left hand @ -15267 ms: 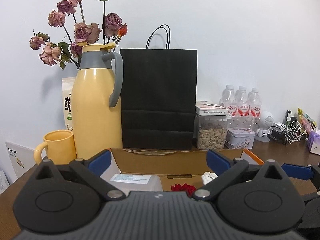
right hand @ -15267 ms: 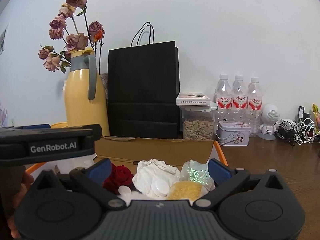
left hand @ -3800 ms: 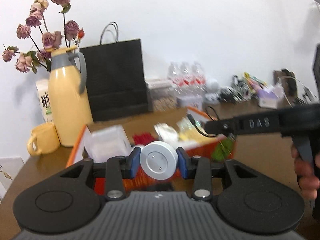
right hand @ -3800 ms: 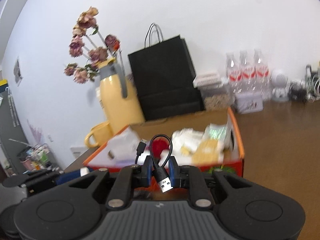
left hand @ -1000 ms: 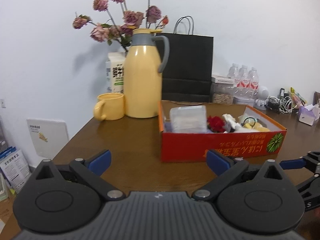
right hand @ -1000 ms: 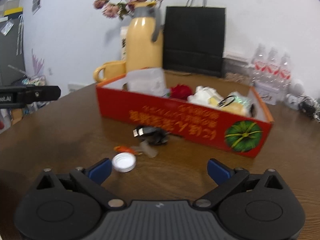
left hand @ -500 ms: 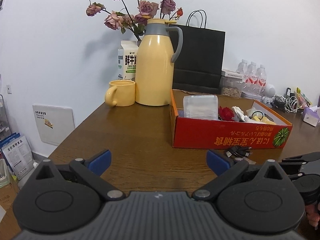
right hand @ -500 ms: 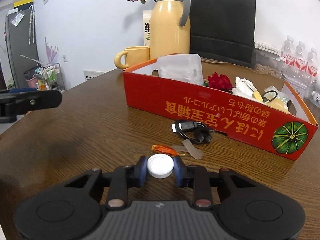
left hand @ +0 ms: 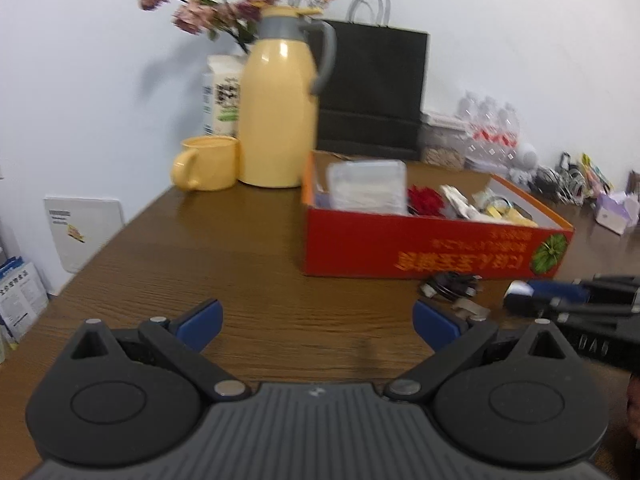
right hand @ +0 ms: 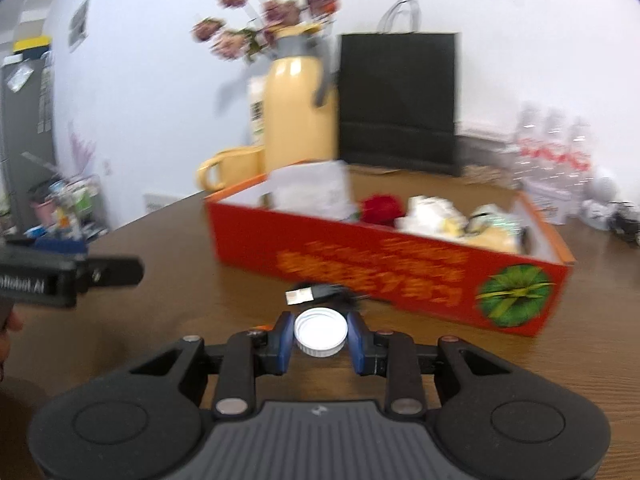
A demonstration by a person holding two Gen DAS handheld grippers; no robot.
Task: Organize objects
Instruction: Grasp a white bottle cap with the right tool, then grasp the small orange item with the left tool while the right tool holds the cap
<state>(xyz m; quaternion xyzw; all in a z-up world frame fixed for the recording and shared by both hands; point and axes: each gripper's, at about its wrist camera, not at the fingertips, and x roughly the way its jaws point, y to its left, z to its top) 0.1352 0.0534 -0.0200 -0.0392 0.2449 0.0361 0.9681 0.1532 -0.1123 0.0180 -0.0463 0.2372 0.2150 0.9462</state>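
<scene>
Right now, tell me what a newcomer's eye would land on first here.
The red box fills the middle of the table, packed with odds and ends including a red rose. Behind it stands a yellow jug with dried flowers. Up close, the right tool grips a white cap.

A plain white wall [left hand: 100, 80] stands behind a dark brown wood-grain surface [left hand: 240, 248]. Along the wall stand a yellow jug [left hand: 280, 120] with dried pink flowers [left hand: 224, 12] behind it, a yellow mug [left hand: 208, 164], a black paper bag [left hand: 372, 92] and water bottles [left hand: 492, 128]. Beyond the surface's left edge, a grey cabinet [right hand: 24, 140] and a cluttered rack [right hand: 68, 204] show in the right wrist view. Light is even.
</scene>
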